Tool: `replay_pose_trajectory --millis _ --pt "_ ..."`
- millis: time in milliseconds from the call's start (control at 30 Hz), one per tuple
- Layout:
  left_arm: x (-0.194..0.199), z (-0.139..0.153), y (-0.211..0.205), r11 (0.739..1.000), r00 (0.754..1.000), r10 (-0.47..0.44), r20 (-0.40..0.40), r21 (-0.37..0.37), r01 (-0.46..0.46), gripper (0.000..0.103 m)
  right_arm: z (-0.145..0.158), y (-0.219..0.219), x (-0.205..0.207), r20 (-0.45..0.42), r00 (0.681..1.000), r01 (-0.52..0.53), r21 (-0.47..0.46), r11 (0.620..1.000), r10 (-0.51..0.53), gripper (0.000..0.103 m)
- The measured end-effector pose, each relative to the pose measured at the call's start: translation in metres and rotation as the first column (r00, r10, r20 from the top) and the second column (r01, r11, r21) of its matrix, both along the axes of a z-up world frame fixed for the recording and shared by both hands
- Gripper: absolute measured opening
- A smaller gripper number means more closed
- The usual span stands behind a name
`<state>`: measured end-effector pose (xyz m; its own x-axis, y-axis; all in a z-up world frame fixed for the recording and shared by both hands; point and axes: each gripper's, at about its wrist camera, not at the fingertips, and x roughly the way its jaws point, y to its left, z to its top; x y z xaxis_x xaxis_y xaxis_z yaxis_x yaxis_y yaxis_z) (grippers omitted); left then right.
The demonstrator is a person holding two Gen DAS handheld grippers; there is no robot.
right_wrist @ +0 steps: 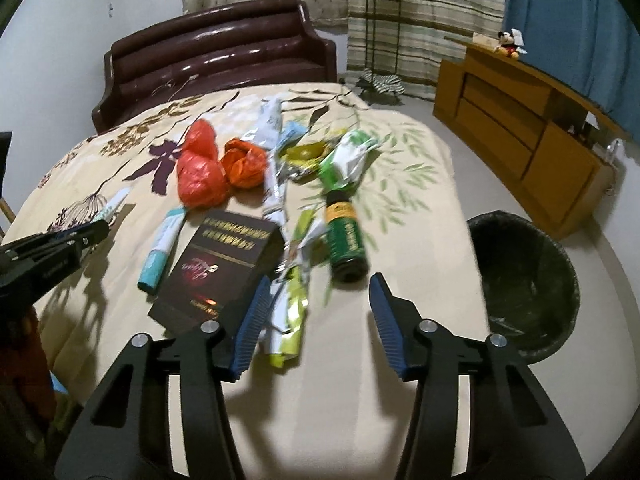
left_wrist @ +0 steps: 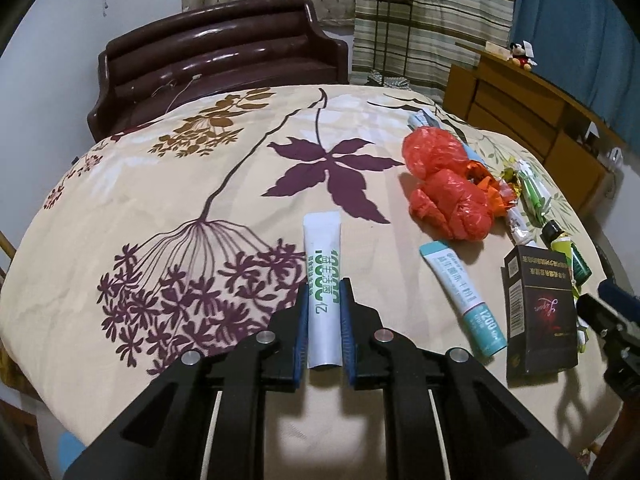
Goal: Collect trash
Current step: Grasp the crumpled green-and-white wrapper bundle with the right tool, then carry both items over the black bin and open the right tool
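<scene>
- Left gripper (left_wrist: pixel 324 292): clenched on the white tube (left_wrist: pixel 322 276); both blue pads press the tube's sides; the tube points away along the fingers, its far end over the bed (left_wrist: pixel 160 184).
- Right gripper (right_wrist: pixel 320 292): released; jaws stand apart above the bed's near right edge; nothing is gripped; a crumpled foil wrapper (right_wrist: pixel 286 320) lies just beside the left pad.
- Trash on the bed, right half: teal tube (right_wrist: pixel 162 248) beside a dark box (right_wrist: pixel 218 270); green bottle (right_wrist: pixel 346 240) on its side, right of the box; two red bags (right_wrist: pixel 198 172) and an orange bag (right_wrist: pixel 245 164) farther back, touching; more wrappers (right_wrist: pixel 344 160) behind the bottle.
- Bin (right_wrist: pixel 524 284): black-lined, on the floor off the bed's right edge, near the right gripper.
- Background: dark headboard (right_wrist: pixel 216 52) at the bed's far edge; wooden cabinet (right_wrist: pixel 520 124) on the right.
</scene>
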<state>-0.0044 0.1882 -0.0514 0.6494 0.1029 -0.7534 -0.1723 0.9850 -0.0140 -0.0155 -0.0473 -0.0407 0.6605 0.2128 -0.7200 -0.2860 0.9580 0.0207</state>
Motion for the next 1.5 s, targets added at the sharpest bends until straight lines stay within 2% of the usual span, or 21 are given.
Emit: replay_pose_trajectory --millis 133,333,467,600,800,1167,1500 --pt "-0.003 -0.001 0.006 1.000 1.000 0.006 0.003 -0.003 -0.006 0.016 -0.006 0.007 0.000 -0.012 1.000 -0.004 -0.012 1.000 0.004 0.046" --pt "-0.007 0.001 0.007 1.000 1.000 0.004 0.015 0.005 -0.004 0.016 -0.012 0.010 0.004 -0.038 0.999 -0.027 0.013 1.000 0.027 0.022" --pt "-0.009 0.004 0.003 1.000 1.000 -0.002 0.023 -0.006 0.002 0.016 -0.010 0.012 0.001 -0.023 0.999 -0.037 0.003 0.999 0.037 0.018" --pt "-0.010 0.009 -0.004 1.000 0.999 -0.020 0.040 -0.016 0.020 0.016 -0.003 0.009 -0.004 -0.005 0.999 -0.038 0.014 0.999 0.038 0.018" --pt "-0.008 0.022 -0.026 0.997 0.995 -0.067 0.079 -0.040 0.070 0.016 0.017 -0.006 -0.012 0.070 0.997 -0.025 0.015 1.000 0.024 0.018" --pt "0.013 0.044 -0.108 0.972 0.965 -0.218 0.145 -0.053 0.228 0.016 0.038 -0.088 0.009 0.152 0.975 0.161 0.017 0.987 -0.162 0.018" --pt "0.040 0.046 -0.191 0.934 0.929 -0.341 0.146 -0.062 0.352 0.016 0.031 -0.161 0.031 0.155 0.943 0.295 0.031 0.955 -0.296 0.018"
